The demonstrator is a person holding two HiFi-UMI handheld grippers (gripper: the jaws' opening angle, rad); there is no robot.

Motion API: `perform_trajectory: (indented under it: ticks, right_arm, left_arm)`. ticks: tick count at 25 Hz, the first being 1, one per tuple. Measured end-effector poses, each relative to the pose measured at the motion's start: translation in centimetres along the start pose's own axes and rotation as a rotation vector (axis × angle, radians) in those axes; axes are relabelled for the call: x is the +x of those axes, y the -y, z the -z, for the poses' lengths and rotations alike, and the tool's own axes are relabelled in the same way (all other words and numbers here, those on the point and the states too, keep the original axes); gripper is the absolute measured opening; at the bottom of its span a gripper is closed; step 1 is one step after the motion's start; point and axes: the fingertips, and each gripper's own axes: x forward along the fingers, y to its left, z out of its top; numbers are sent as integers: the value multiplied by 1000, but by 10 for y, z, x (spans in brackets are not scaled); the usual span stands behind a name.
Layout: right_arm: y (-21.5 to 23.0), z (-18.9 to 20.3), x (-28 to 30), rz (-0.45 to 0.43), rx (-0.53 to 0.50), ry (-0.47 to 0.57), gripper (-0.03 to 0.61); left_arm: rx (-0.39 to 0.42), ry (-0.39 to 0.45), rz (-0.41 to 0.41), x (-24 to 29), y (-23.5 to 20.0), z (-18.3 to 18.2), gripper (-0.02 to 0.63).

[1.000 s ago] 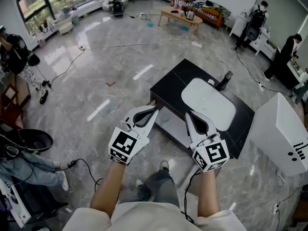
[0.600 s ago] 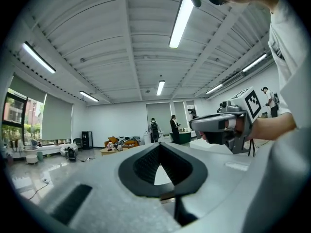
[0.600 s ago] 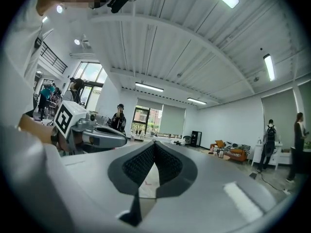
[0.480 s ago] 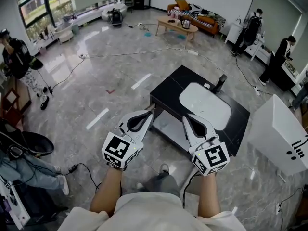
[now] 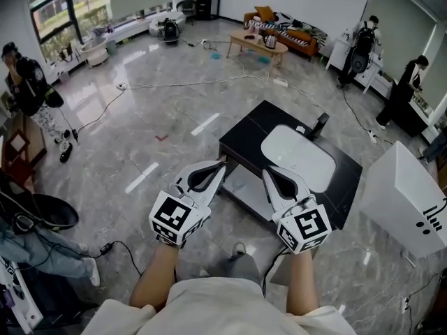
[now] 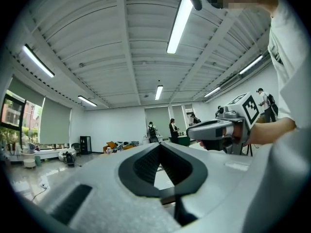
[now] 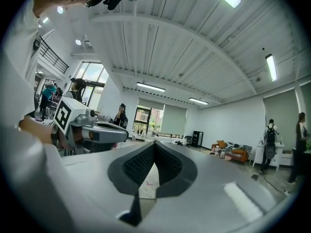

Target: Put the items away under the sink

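Both left tool point(image 5: 223, 163) and right tool point(image 5: 265, 172), jaws together, empty, hover near the sink point(image 5: 299, 156).

Sofa point(image 5: 295, 31) behind coffee table point(image 5: 255, 33), cables point(image 5: 174, 84) on floor point(image 5: 140, 138), white box point(image 5: 401, 201) rt.

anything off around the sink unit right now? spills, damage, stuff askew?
Nothing looks spilled, damaged or askew. The black counter carries only the white basin and faucet; no items to stow show on it. The left gripper and right gripper are shut and empty. Loose cables trail across the floor.
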Motion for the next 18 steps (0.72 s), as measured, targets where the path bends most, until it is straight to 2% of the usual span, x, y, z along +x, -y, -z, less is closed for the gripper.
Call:
perform_trajectory:
  ticks: [7, 13, 18]
  right_arm:
    - [2, 5, -2, 10, -15, -16, 5]
    - [3, 9, 2, 3, -5, -17, 5]
    - [4, 11, 6, 1, 5, -22, 5]
  left_arm:
    - [9, -25, -6, 2, -1, 9, 5]
    - [-25, -26, 3, 2, -6, 15, 5]
    - [-19, -55, -3, 4, -9, 23, 5]
